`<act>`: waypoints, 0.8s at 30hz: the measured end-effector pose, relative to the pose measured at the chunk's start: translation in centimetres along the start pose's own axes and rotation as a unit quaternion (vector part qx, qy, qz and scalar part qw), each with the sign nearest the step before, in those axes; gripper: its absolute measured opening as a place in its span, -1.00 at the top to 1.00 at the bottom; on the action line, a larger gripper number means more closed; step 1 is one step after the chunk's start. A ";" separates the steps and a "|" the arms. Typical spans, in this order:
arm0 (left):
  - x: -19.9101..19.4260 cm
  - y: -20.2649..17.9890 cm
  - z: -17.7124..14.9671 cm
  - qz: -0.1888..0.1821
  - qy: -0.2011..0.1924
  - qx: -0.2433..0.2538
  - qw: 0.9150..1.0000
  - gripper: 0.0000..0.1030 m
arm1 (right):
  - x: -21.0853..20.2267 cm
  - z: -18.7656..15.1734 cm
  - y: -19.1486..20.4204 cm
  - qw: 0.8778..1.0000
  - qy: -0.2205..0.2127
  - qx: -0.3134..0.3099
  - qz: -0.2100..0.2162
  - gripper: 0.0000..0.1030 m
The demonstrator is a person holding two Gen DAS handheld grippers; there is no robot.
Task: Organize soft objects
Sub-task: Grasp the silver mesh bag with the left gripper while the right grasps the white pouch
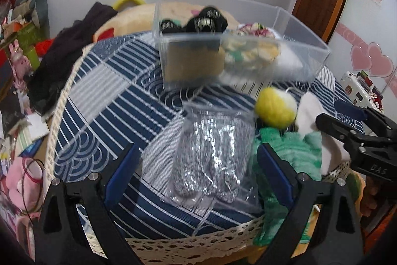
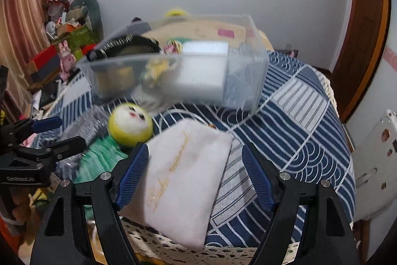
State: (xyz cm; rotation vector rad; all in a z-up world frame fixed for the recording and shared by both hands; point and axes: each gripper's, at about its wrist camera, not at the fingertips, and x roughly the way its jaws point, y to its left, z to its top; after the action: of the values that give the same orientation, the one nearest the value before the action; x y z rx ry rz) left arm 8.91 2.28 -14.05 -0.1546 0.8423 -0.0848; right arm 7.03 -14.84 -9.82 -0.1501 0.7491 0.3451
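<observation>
Gold lettering on white pouch (image 2: 188, 185) shows only rightward.

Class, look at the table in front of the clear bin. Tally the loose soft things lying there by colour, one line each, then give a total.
Silver-grey socks in clear bag: 1
Yellow-and-white plush ball: 1
Green fuzzy item: 1
White pouch: 1
Total: 4

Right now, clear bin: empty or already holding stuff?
Partly filled. The clear bin holds black rolled socks, a floral bundle and a white item.
</observation>
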 end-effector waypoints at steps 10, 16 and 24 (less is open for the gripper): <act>0.5 -0.4 -0.5 -0.012 -0.005 -0.001 1.000 -0.10 | 0.6 -1.1 -1.3 0.998 0.015 0.031 0.047 0.03; 0.2 0.1 -0.2 -0.027 -0.008 -0.006 1.000 0.38 | -0.5 -1.4 -0.9 0.999 0.006 0.011 0.042 0.41; -1.8 0.4 0.1 -0.022 -0.032 -0.009 0.999 0.53 | -3.1 -0.7 -1.9 0.999 -0.032 0.013 0.009 0.43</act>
State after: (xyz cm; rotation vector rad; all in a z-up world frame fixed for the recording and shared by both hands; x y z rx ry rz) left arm 7.80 2.93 -12.77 -0.1924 0.7763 -0.1126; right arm 5.13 -17.58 -8.16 -0.1074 0.6921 0.3558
